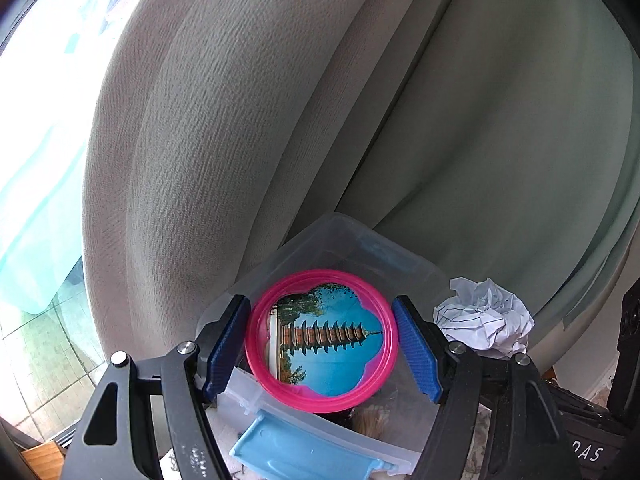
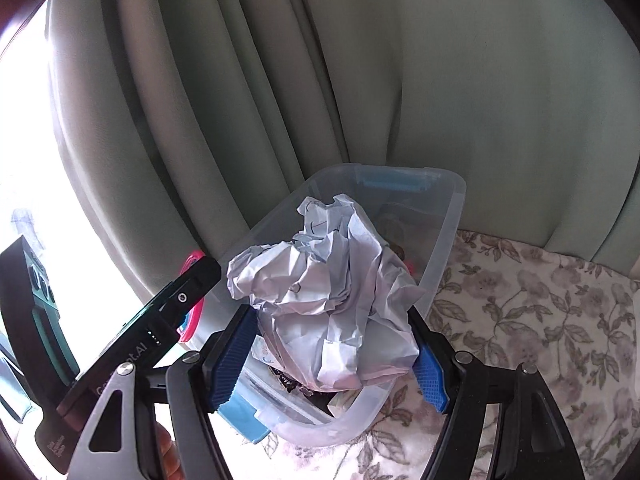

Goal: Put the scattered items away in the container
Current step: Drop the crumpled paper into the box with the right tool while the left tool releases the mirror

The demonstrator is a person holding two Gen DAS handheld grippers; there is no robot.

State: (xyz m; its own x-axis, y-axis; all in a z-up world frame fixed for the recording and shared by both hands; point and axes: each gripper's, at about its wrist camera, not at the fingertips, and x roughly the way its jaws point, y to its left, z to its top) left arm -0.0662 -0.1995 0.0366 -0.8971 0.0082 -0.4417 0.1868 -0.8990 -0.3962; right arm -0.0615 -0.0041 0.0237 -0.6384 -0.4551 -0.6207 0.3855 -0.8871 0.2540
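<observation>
Crumpled paper (image 2: 332, 300) sits clenched in your right gripper (image 2: 332, 356), mid-frame directly over the clear container (image 2: 448, 216); your left gripper (image 1: 320, 344) clasps the pink-rimmed disc (image 1: 320, 336) above the same opening.

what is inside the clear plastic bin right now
Under the crumpled paper held over the clear plastic bin, only dark packaging scraps show at the near end. The paper and the pink-rimmed picture disc cover the rest.
</observation>
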